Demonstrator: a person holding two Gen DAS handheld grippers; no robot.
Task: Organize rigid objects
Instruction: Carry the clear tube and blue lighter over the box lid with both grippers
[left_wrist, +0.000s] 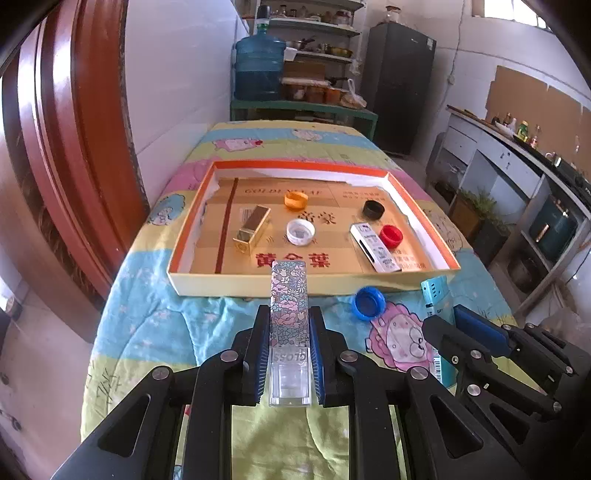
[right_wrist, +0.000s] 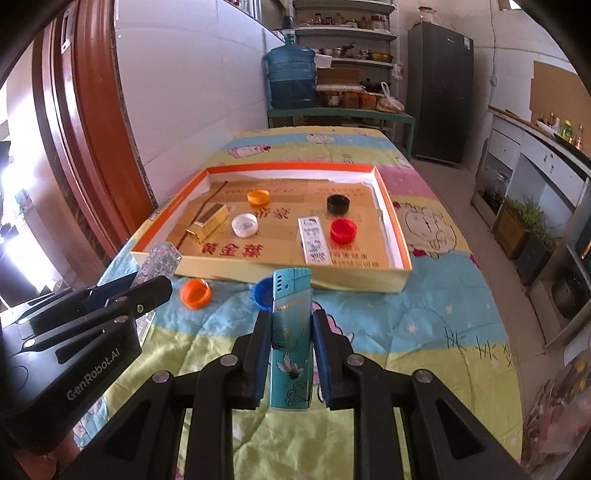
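My left gripper (left_wrist: 289, 317) is shut on a floral lip-gloss tube (left_wrist: 289, 295), held just short of the front wall of the shallow cardboard tray (left_wrist: 258, 284). My right gripper (right_wrist: 289, 321) is shut on a teal lighter (right_wrist: 290, 332), also in front of the tray (right_wrist: 295, 271). The lighter also shows in the left wrist view (left_wrist: 436, 291). In the tray lie a gold box (left_wrist: 252, 229), a white cap (left_wrist: 300, 231), an orange cap (left_wrist: 296, 201), a black cap (left_wrist: 373, 209), a red cap (left_wrist: 391, 235) and a white stick package (left_wrist: 373, 247).
A blue cap (left_wrist: 368, 302) and an orange cap (right_wrist: 195, 292) lie on the patterned cloth in front of the tray. A wooden door frame (left_wrist: 74, 147) stands at the left. Shelves, a water jug (left_wrist: 258, 66) and a dark fridge (left_wrist: 400, 85) stand beyond the table.
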